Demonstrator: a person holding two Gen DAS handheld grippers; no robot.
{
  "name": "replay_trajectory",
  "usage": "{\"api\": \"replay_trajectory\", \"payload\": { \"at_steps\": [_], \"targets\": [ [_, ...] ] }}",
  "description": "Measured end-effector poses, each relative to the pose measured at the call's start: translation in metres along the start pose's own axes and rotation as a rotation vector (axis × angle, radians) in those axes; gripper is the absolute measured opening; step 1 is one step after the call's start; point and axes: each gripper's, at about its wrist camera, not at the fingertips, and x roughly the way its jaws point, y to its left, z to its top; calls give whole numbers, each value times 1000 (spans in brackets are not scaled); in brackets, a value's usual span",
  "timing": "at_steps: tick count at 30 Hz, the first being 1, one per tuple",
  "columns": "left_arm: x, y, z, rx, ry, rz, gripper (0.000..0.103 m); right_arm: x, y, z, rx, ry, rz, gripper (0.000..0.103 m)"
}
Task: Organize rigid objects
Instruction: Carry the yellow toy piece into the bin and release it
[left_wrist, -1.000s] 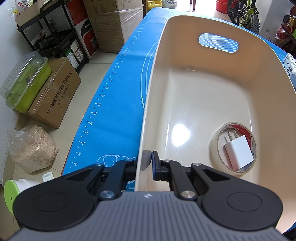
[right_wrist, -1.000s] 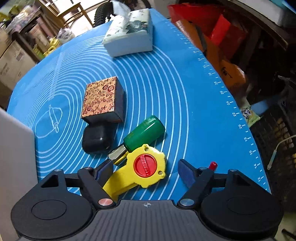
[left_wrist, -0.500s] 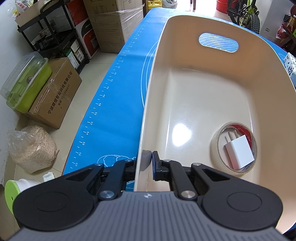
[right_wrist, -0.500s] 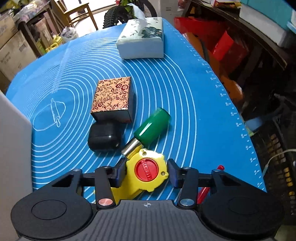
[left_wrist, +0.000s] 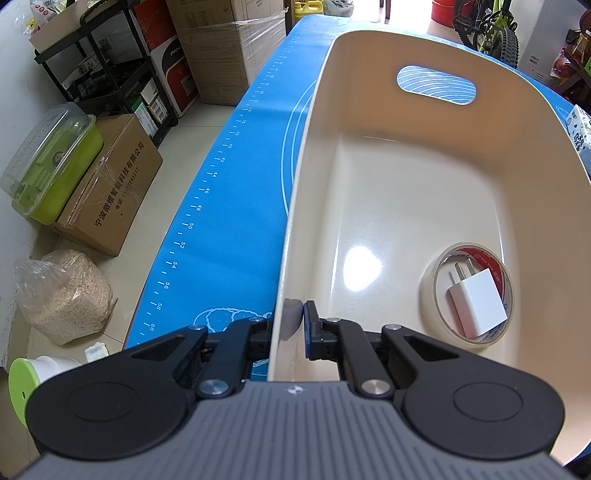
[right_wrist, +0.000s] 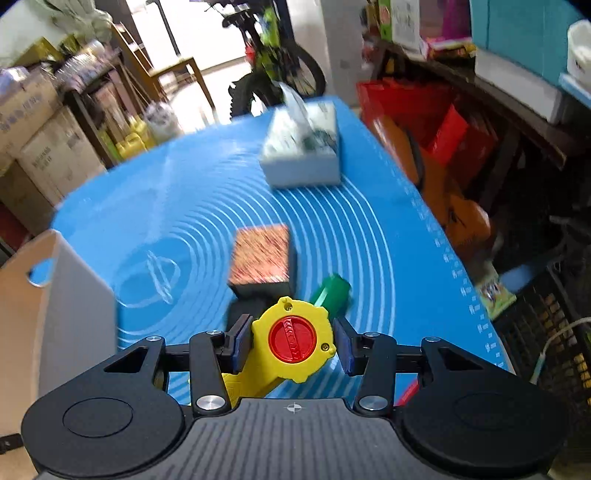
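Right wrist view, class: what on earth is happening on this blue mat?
A person with two handheld grippers is sorting objects into a cream bin. The right gripper is shut on a yellow tool, apparently lifted above the blue mat. The left gripper pinches the bin's wall. A tape roll ringing a white charger lies inside.

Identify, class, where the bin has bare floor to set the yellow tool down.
The bin floor is bare from the far handle slot to the tape roll. Crowded: the near right corner, where the white charger lies inside the roll.
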Motion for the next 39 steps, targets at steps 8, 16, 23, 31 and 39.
{"api": "replay_trajectory", "payload": {
  "at_steps": [8,16,23,31,39],
  "targets": [
    [0,0,0,2,0,-3,11,-34,32,6,-20,-111,103,53],
    [1,-1,1,10,-1,1,11,-66,79,11,-60,-251,218,53],
    [-1,-2,1,19,-4,6,11,-74,130,1,-142,-287,321,53],
    [-1,-3,1,24,-6,12,11,-45,180,-34,-295,-178,325,53],
    [-1,-3,1,22,-5,10,11,-29,211,-69,-462,-104,333,53]
  ]
}}
